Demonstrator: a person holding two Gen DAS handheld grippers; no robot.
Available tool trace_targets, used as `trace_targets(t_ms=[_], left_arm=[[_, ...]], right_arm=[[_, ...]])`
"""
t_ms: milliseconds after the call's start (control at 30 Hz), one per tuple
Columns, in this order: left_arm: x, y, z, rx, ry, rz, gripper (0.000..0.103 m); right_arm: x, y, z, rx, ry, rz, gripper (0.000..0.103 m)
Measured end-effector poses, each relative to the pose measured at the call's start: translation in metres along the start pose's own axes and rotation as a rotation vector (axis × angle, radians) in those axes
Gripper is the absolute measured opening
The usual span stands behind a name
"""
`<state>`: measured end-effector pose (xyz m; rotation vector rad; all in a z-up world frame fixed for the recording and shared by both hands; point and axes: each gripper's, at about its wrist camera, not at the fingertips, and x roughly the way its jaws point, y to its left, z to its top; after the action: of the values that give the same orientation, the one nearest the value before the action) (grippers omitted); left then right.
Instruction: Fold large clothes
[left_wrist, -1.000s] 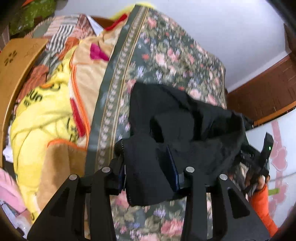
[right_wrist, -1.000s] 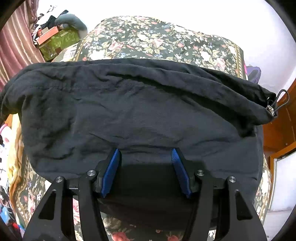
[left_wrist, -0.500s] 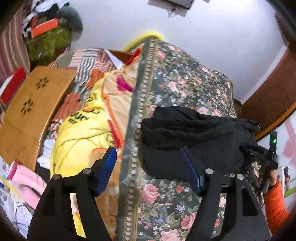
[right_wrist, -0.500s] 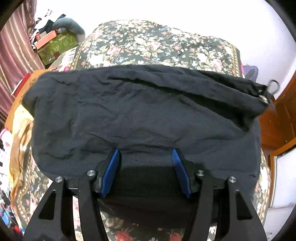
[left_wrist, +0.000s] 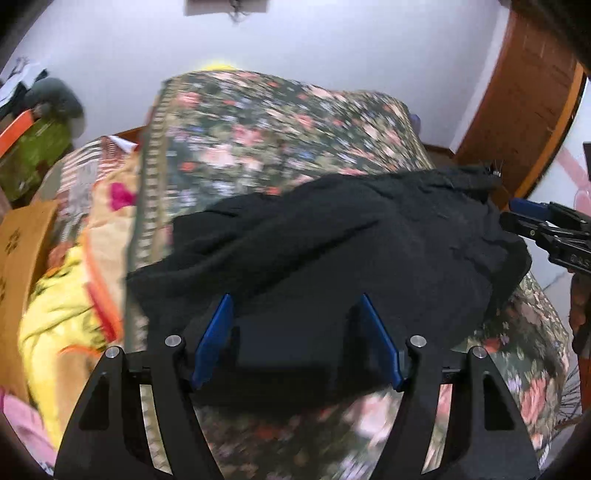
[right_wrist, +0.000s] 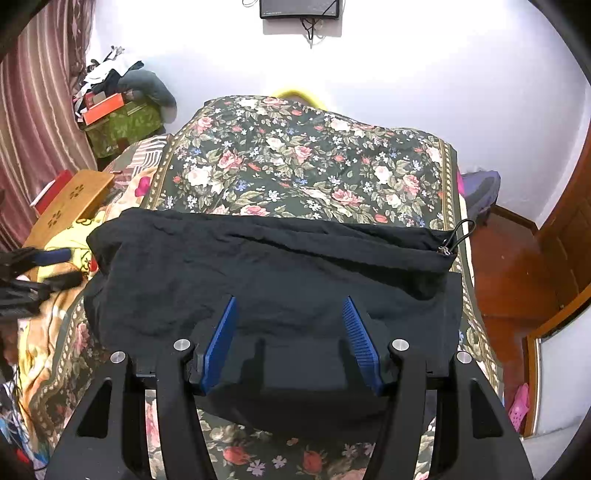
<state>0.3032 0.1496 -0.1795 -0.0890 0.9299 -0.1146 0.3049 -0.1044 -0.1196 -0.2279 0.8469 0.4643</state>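
A black garment (right_wrist: 266, 266) lies folded in a broad rectangle on the floral bedspread (right_wrist: 295, 162), with a zipper pull and cord loop (right_wrist: 456, 236) at its right end. It also shows in the left wrist view (left_wrist: 332, 240). My left gripper (left_wrist: 295, 339) is open and empty over the garment's near edge; it also shows at the left edge of the right wrist view (right_wrist: 33, 273). My right gripper (right_wrist: 290, 339) is open and empty over the near edge; it also shows at the right of the left wrist view (left_wrist: 543, 225).
A yellow and orange blanket (left_wrist: 66, 295) is bunched left of the bedspread. A wooden lap table (right_wrist: 70, 206) stands at the left. A green covered stand with boxes (right_wrist: 122, 122) is at the back left. A wooden door (right_wrist: 569, 236) and red floor are at the right.
My left gripper let go of the black garment, opened, and swung right over its near edge. The garment dropped flat onto the bedspread. My right gripper stayed open and pulled back a little.
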Motion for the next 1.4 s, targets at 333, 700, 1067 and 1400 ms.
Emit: trace_targets(t_ms=[333,700,1067,1400], left_arm=[[0.089,-0.033,0.043,-0.020,0.017,0.033,0.086],[0.079,-0.040,0.038,-0.057,0.008,0.075,0.092],[-0.040,-0.026,0.010,-0.093,-0.203,0.192,0.092],[-0.074,0.040,-0.033,-0.280,-0.230,0.218,0.097]], right_arm=[[0.044,-0.008,-0.004,-0.042,0.068,-0.028,0.055],[0.039,-0.016,-0.014,0.004,0.095,-0.001,0.062],[-0.013,0.009,-0.008,-0.013,0.005,0.014,0.062],[-0.011,0.045,-0.001,-0.028,-0.017,0.024,0.067]])
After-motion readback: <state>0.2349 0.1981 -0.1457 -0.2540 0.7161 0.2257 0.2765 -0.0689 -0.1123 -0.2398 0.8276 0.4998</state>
